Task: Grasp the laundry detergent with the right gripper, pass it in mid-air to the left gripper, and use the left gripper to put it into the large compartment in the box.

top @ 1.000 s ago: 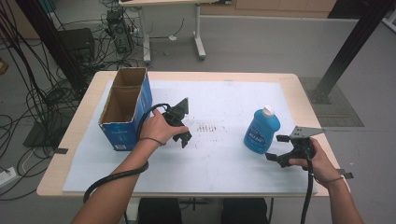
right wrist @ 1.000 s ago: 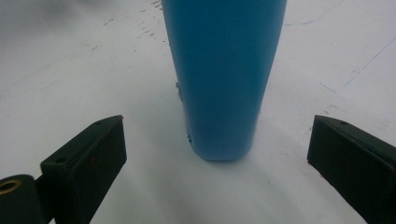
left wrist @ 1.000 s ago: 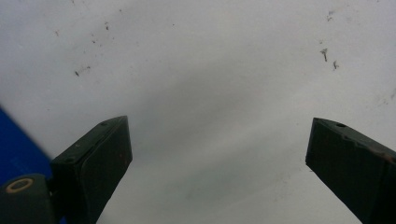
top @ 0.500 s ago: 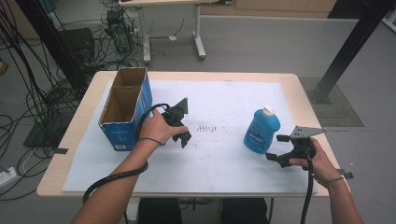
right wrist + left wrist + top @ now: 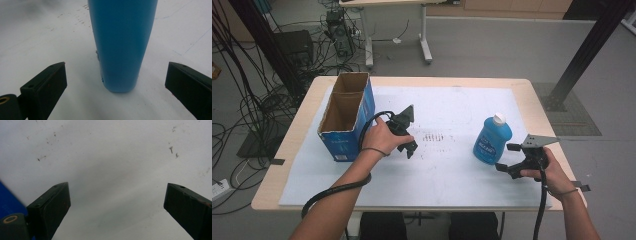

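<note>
Light was even and diffuse from overhead, and the white table cover stayed bright without glare while the floor around it sat dimmer. In the right gripper view the blue bottle was soft-edged and cast a faint shadow at its base. The left gripper view was slightly blurred, its jaws dark and underexposed, with a broad grey shadow across the white surface between them.
</note>
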{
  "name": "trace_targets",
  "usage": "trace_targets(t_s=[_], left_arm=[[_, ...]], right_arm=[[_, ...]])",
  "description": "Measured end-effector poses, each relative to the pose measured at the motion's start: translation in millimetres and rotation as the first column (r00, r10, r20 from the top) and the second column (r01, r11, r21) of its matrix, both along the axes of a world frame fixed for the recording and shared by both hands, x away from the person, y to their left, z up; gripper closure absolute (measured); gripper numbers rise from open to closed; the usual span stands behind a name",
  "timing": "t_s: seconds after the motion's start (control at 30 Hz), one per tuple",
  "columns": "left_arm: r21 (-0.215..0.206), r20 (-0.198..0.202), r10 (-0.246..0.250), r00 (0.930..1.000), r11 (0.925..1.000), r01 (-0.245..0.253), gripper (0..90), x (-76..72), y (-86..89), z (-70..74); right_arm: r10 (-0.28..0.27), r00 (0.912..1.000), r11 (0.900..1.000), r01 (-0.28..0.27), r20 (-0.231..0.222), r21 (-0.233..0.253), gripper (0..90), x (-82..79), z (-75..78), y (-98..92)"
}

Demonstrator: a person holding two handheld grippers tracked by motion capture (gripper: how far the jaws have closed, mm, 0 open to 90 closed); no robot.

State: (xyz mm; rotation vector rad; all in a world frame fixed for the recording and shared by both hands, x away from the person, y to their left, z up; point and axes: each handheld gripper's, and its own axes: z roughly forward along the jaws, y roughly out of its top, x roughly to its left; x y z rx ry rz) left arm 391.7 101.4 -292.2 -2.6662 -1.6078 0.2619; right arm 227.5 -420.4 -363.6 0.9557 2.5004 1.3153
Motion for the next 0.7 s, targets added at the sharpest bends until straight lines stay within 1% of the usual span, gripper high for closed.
trace_targets(t_s=[0.23, 0.47, 0.7], left_arm=[[0.001, -0.001, 0.004, 1.0, 1.0, -0.004, 7.4, 0.9, 0.7, -0.1], [0.003, 0.0, 0.01, 1.0, 0.9999, -0.01, 7.5, 2.1, 3.5, 0.7], [0.001, -0.001, 0.014, 0.9999, 0.9999, -0.014, 7.5, 1.2, 4.3, -1.7]], right_arm=[[0.0, 1.0, 1.0, 0.0, 0.003, 0.004, 3.6, 2.7, -2.7, 2.3], [0.003, 1.0, 1.0, -0.003, 0.007, 0.016, 3.6, 6.7, -8.6, 5.5], [0.004, 0.9999, 1.0, -0.005, 0.013, 0.027, 3.8, 11.1, -13.1, 10.5]])
